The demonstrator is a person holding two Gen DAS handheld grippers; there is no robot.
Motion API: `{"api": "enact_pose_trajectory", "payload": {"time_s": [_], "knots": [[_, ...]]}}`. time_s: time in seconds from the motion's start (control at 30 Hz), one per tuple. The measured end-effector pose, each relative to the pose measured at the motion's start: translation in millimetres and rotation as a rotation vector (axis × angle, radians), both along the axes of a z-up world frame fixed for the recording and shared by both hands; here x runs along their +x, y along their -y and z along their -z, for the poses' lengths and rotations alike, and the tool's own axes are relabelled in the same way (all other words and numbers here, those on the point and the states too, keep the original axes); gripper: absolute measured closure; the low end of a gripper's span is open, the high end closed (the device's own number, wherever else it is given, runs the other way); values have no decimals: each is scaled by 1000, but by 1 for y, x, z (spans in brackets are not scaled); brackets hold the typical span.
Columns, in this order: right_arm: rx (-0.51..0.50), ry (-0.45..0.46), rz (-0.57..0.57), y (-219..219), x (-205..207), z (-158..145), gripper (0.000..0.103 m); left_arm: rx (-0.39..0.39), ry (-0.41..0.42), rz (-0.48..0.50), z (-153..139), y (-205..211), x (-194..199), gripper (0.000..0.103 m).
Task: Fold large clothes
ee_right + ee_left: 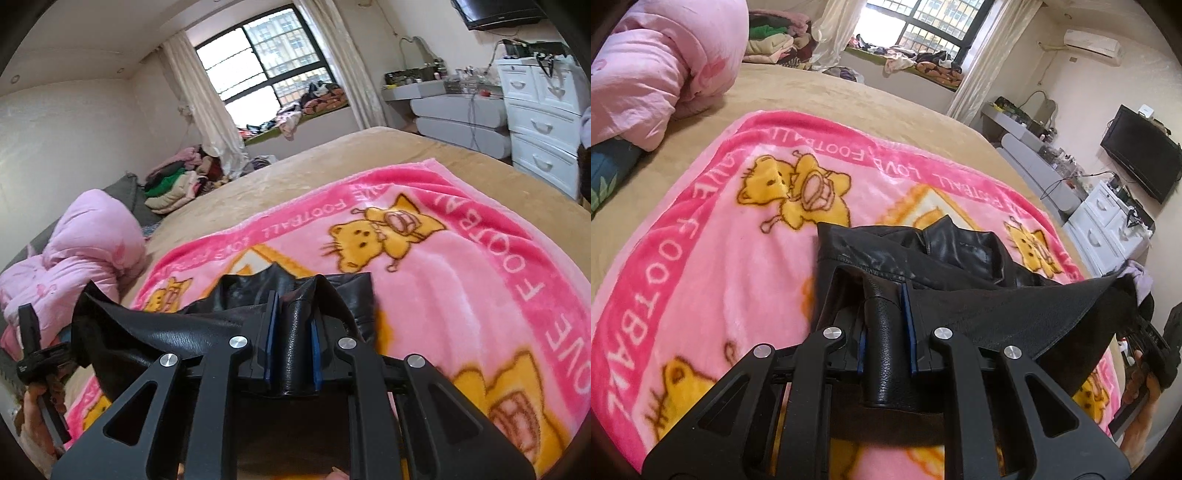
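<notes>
We see our left gripper [886,332] clamped on a grainy black leather jacket [923,254], our right gripper [293,332] pinching another fold. The jacket sags between them, ahead over a fleecy pink blanket [720,258] on the bed [820,92].

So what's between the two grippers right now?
A lifted span of the black leather jacket, clamped by the left gripper and right gripper; each wrist view shows it stretching toward the other.
</notes>
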State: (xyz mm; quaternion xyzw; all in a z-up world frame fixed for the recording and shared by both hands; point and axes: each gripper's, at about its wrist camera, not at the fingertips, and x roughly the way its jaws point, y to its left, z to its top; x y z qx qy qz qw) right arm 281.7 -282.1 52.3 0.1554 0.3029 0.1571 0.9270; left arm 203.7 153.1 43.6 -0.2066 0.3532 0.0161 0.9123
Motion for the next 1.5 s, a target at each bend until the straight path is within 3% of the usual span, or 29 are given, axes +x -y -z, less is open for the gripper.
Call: {"api": "enact_pose_trajectory", "payload": {"time_s": [0.27, 0.47, 0.53, 0.7, 0.83, 0.97, 1.03, 1.3, 1.37, 1.43, 1.47, 1.5], "knots": [[-38, -17, 7, -2, 13, 21, 88, -5, -23, 16, 23, -6, 22, 93], [-52, -17, 23, -2, 17, 35, 78, -8, -22, 23, 36, -8, 26, 90], [-58, -26, 50, 1, 18, 38, 61, -21, -21, 25, 37, -8, 26, 85], [-18, -33, 79, 18, 18, 45, 55, -29, 5, 40, 31, -6, 23, 77], [-8, -16, 84, 25, 12, 41, 44, -14, 59, 20, 15, -8, 15, 60], [-52, -2, 78, 24, 9, 38, 43, 26, 97, -13, 1, -15, 6, 58], [-74, -5, 63, 20, 11, 39, 43, 80, 68, -34, 3, -17, 7, 57], [-238, -72, -50, -17, 45, 52, 43, 134, -89, -3, 54, -13, 36, 57], [-272, -94, -73, -26, 57, 58, 43, 177, -102, -6, 61, -8, 42, 60], [-293, -110, -98, -34, 71, 65, 46, 225, -119, -15, 65, -3, 49, 82], [-302, -117, -106, -38, 74, 67, 51, 247, -120, -23, 65, -1, 51, 87], [-332, -121, -114, -44, 80, 71, 64, 273, -109, -27, 61, 2, 53, 94]]}}
